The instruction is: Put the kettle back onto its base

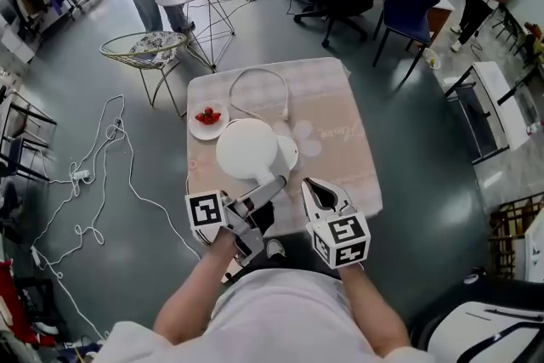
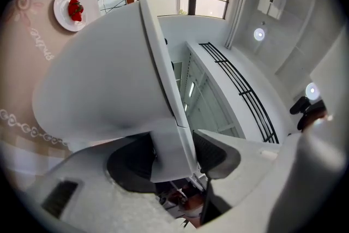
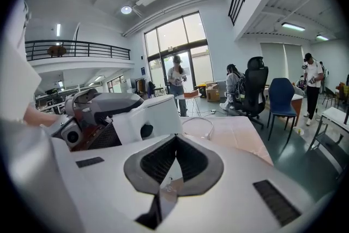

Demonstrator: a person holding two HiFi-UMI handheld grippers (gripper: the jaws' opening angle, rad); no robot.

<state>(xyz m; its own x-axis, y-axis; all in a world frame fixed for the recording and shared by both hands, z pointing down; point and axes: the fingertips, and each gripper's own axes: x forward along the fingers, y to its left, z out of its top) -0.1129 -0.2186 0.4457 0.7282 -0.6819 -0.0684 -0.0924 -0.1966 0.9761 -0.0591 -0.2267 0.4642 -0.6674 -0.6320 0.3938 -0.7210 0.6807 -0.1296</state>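
Head view: I see the kettle (image 1: 245, 147) above the table (image 1: 340, 140), covering most of its base (image 1: 291, 154), contact unclear | Left gripper view: left gripper (image 2: 175, 156) fingers (image 2: 215, 151) clamped on the kettle handle, body tilted | Right gripper view: right gripper (image 3: 174, 139) fingers together, nothing between them.

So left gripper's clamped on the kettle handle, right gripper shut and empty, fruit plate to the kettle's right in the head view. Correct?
No: the head view shows the fruit plate to the left of the kettle. The left gripper is clamped on the kettle handle; the right gripper is shut and empty.
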